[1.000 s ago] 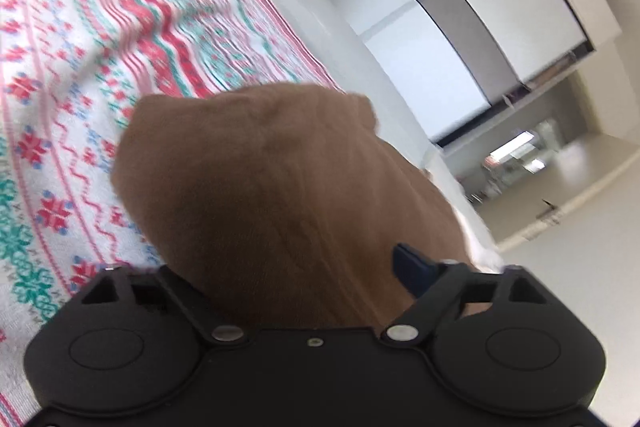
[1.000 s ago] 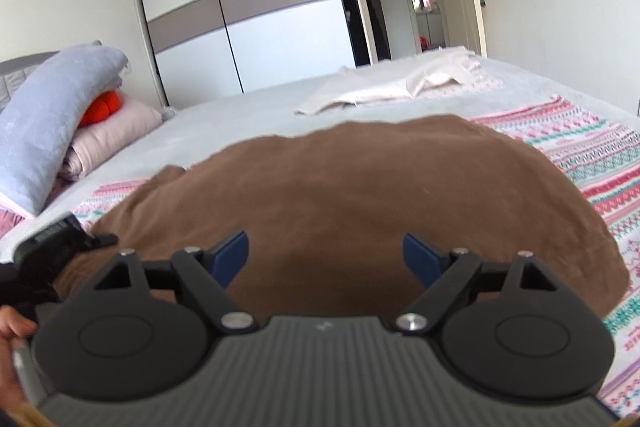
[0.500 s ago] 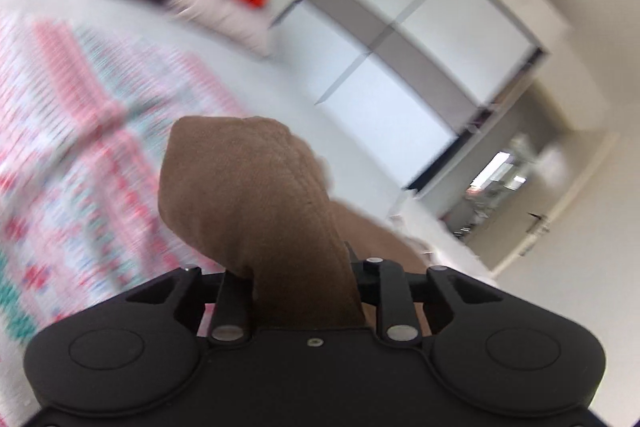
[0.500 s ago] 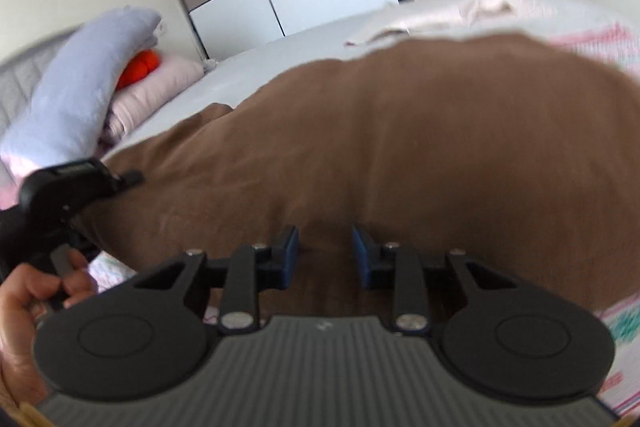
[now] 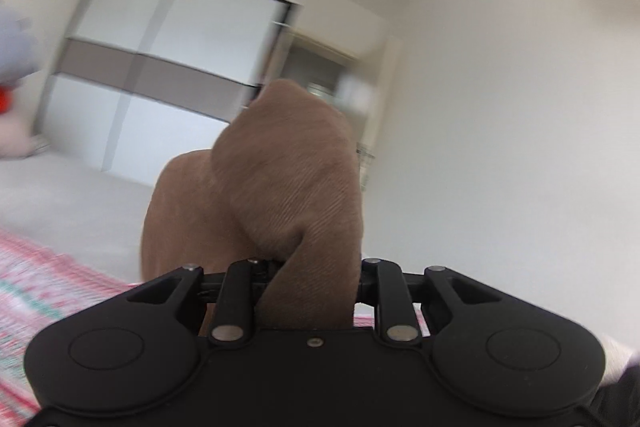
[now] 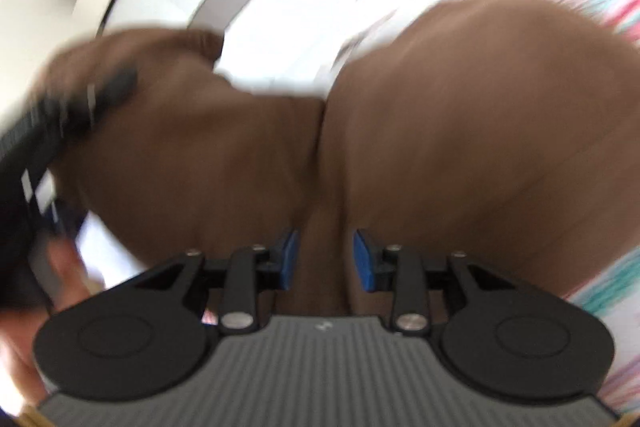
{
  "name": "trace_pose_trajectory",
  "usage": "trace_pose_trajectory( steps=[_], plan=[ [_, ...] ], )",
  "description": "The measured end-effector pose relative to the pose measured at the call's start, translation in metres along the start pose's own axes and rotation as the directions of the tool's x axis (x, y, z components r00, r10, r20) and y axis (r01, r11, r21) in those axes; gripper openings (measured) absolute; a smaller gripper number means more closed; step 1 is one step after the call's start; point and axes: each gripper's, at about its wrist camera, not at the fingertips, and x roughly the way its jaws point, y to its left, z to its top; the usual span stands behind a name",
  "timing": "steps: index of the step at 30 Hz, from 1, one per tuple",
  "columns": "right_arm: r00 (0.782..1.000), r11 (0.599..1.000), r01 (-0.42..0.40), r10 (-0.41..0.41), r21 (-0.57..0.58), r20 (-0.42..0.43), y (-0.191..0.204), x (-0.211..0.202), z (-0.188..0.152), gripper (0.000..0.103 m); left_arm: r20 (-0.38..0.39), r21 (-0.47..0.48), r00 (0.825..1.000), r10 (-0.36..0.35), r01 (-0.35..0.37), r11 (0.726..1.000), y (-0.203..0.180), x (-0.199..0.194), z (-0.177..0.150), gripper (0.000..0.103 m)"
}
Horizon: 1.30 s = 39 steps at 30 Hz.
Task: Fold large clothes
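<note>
The brown garment is lifted off the bed. My left gripper is shut on a bunched edge of it; the cloth rises in front of the camera and hides the fingertips. In the right wrist view the brown garment fills the frame, and my right gripper is shut on a fold of it between its blue pads. The left gripper shows blurred at the left, holding the other end higher up.
The patterned red, green and white bedspread lies below, also at the right in the right wrist view. A white and grey wardrobe stands behind. A pillow pile is at far left.
Both grippers closed on the brown garment and lifted it off the bed. Both cameras tilted upward; the views are motion-blurred.
</note>
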Motion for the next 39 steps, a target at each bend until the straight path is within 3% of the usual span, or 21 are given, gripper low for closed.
trace_pose_trajectory(
  steps=[2,6,9,10,11,12,13,14,16,18,21,24,29,31,33,37,39],
  plan=[
    [0.996,0.995,0.018,-0.026,0.095,0.082,-0.019,-0.027,0.019,0.043,-0.042,0.065,0.998,-0.054,0.056,0.996,-0.02,0.013,-0.011,0.023],
    [0.977,0.966,0.071,-0.118,0.25,0.177,-0.062,-0.071,0.044,0.043,-0.179,0.174,0.976,-0.123,0.154,0.973,-0.046,0.036,-0.053,0.024],
    [0.966,0.931,0.066,-0.15,0.36,0.211,-0.095,-0.09,0.051,0.043,-0.345,0.211,0.926,-0.15,0.232,0.949,-0.048,0.05,-0.098,0.025],
    [0.965,0.919,0.055,-0.15,0.391,0.217,-0.102,-0.092,0.054,0.043,-0.393,0.256,0.908,-0.146,0.261,0.931,-0.05,0.051,-0.116,0.026],
    [0.964,0.912,0.04,-0.143,0.409,0.223,-0.108,-0.095,0.055,0.043,-0.408,0.345,0.903,-0.132,0.286,0.894,-0.055,0.047,-0.133,0.026],
    [0.965,0.91,0.028,-0.134,0.414,0.227,-0.109,-0.096,0.056,0.043,-0.405,0.445,0.907,-0.113,0.303,0.843,-0.06,0.042,-0.145,0.026],
    [0.966,0.911,0.02,-0.124,0.412,0.227,-0.11,-0.095,0.055,0.043,-0.403,0.496,0.91,-0.101,0.31,0.811,-0.064,0.039,-0.15,0.026],
    [0.968,0.915,0.014,-0.113,0.403,0.223,-0.111,-0.095,0.055,0.048,-0.405,0.501,0.909,-0.101,0.313,0.807,-0.063,0.039,-0.147,0.026],
    [0.974,0.926,0.015,-0.1,0.376,0.205,-0.106,-0.09,0.054,0.06,-0.419,0.465,0.9,-0.119,0.325,0.824,-0.054,0.038,-0.135,0.032],
    [0.975,0.94,0.031,-0.103,0.341,0.196,-0.1,-0.088,0.056,0.065,-0.434,0.425,0.886,-0.165,0.362,0.83,-0.045,0.031,-0.12,0.041],
    [0.975,0.951,0.032,-0.098,0.309,0.202,-0.095,-0.084,0.063,0.074,-0.47,0.345,0.842,-0.266,0.453,0.822,-0.026,0.015,-0.096,0.056],
    [0.977,0.946,-0.026,-0.044,0.322,0.208,-0.097,-0.085,0.069,0.088,-0.484,0.253,0.807,-0.339,0.5,0.828,-0.013,-0.004,-0.073,0.068],
    [0.988,0.914,-0.126,0.079,0.385,0.135,-0.11,-0.069,0.089,0.1,-0.483,0.086,0.777,-0.403,0.501,0.861,0.011,-0.04,-0.044,0.093],
    [0.992,0.926,-0.123,0.103,0.358,0.076,-0.107,-0.058,0.1,0.101,-0.492,-0.014,0.765,-0.415,0.47,0.883,0.027,-0.044,-0.036,0.1],
    [0.993,0.938,-0.117,0.121,0.326,0.008,-0.102,-0.042,0.116,0.102,-0.494,-0.104,0.774,-0.396,0.4,0.911,0.051,-0.039,-0.026,0.103],
    [0.978,0.966,-0.105,0.143,0.238,-0.15,-0.089,-0.004,0.151,0.103,-0.487,-0.167,0.832,-0.268,0.213,0.963,0.096,-0.028,-0.012,0.103],
    [0.956,0.984,-0.075,0.118,0.164,-0.27,-0.082,0.019,0.164,0.102,-0.508,-0.198,0.834,-0.216,0.131,0.971,0.121,-0.019,-0.011,0.103]
  ],
)
